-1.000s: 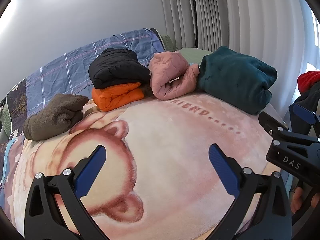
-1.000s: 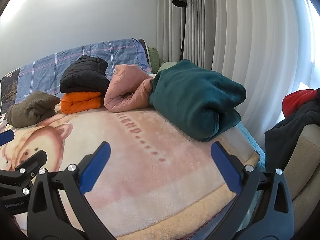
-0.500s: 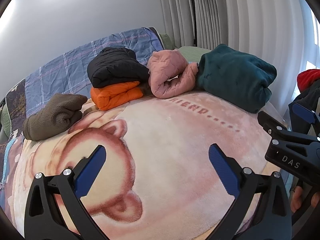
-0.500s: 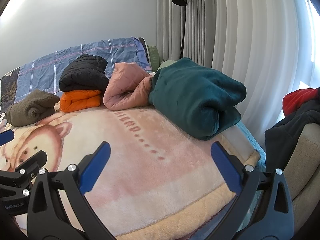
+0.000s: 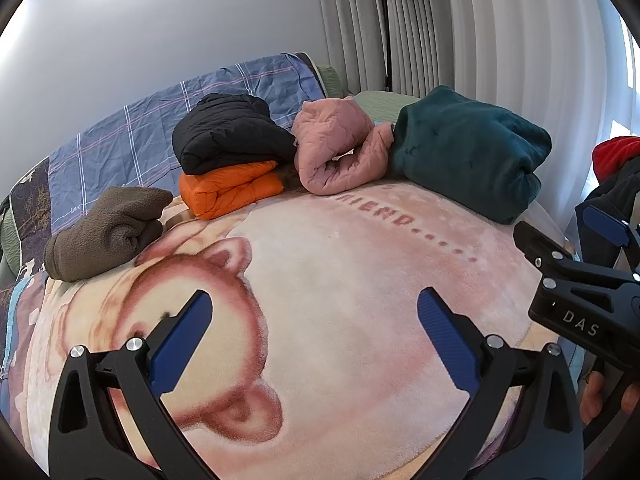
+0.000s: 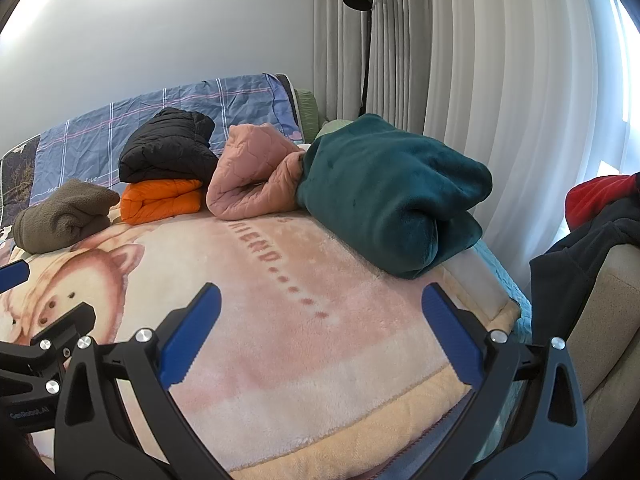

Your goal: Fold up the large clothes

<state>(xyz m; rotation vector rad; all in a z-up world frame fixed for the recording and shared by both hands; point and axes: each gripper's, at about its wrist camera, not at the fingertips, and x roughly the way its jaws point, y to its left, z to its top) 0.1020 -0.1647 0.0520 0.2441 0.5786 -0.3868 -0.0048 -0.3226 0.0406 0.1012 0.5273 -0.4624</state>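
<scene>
Clothes folded in row at far side of blanket [image 5: 340, 280]: teal fleece [image 5: 472, 152], pink jacket [image 5: 336, 148], black jacket [image 5: 228, 132] atop orange one [image 5: 228, 192], brown fleece [image 5: 104, 232]. I see left gripper [image 5: 316, 340], right gripper [image 6: 320, 332] both spread wide, empty, above blanket.

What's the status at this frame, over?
Left gripper and right gripper open, empty. Five folded garments along the blanket; unfolded pile on the right. Nothing in the way.

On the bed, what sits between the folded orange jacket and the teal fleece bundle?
The folded pink quilted jacket lies between the orange jacket and the teal fleece bundle, its end meeting the teal one. Both wrist views show it.
</scene>
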